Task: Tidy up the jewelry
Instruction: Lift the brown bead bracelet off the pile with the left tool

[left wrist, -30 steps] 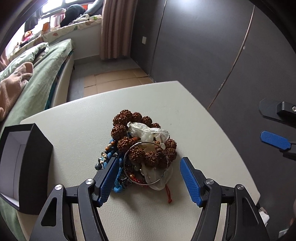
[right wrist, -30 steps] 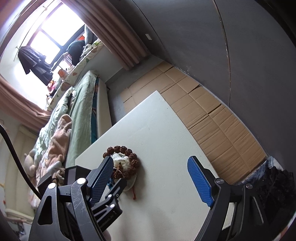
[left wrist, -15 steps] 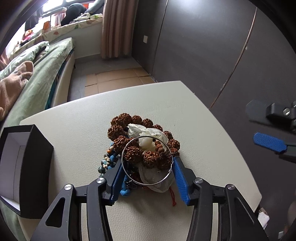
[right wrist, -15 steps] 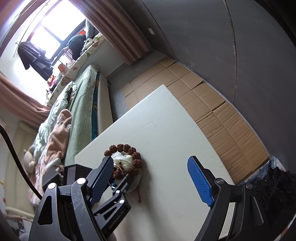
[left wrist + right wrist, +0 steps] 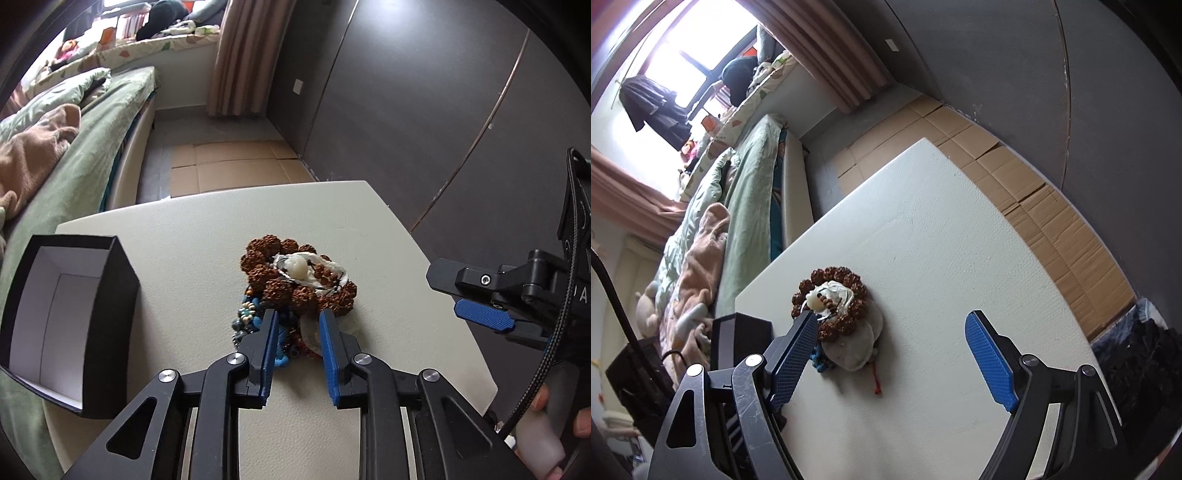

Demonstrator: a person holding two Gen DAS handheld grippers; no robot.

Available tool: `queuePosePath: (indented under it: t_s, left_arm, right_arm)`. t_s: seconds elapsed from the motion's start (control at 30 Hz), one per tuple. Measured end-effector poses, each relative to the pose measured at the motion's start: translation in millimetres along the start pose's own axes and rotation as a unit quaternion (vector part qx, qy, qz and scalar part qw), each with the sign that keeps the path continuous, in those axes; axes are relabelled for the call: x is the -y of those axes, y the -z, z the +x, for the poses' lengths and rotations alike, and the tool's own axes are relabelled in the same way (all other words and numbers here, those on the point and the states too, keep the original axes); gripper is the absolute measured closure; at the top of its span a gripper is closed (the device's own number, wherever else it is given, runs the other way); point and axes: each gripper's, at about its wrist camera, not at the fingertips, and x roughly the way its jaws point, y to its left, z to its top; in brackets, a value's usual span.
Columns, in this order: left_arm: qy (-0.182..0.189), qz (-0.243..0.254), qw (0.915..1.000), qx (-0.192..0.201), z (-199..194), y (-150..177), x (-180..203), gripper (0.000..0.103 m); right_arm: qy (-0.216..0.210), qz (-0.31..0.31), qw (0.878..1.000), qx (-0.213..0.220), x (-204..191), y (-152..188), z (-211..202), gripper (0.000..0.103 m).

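Brown knobbly seed beads form the bracelet (image 5: 295, 284) that crowns the jewelry pile (image 5: 291, 306), with a thin wire bangle (image 5: 314, 277) and a whitish pendant (image 5: 299, 267) resting on it and blue beads (image 5: 255, 321) spilling out on the side facing the black box (image 5: 70, 325). The pile lies mid-tabletop (image 5: 192, 240), well apart from the box. The left tongs (image 5: 297, 332) are closing over the pile's near edge, blue beads and a pale piece between the pads; whether they already press is unclear. The step in hand looks like taking a first piece out of the tangle. Next, the grip should settle on one strand and lift slowly, so neighbours slip free. The right tongs (image 5: 892, 356) hang spread just beside the pile, holding nothing.
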Motion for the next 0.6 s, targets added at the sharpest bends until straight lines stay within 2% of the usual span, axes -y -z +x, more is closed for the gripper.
queuePosePath:
  t_s: [0.2, 0.37, 0.5, 0.6]
  left_arm:
    - [0.002, -0.039, 0.9992, 0.009, -4, -10, -18, 0.078]
    - [0.024, -0.089, 0.9957, 0.002, 7, -19, -32, 0.076]
    - [0.027, -0.094, 0.9952, -0.004, 23, -25, -30, 0.075]
    - [0.032, -0.105, 0.9938, -0.011, 31, -28, -32, 0.075]
  right_arm:
    - [-0.003, 0.010, 1.000, 0.000, 3, 2, 1, 0.020]
    - [-0.025, 0.024, 0.999, -0.009, 6, 0, 8, 0.021]
    - [-0.028, 0.035, 0.999, -0.014, 8, -2, 12, 0.021]
    - [-0.027, 0.035, 0.999, -0.015, 8, -4, 13, 0.025]
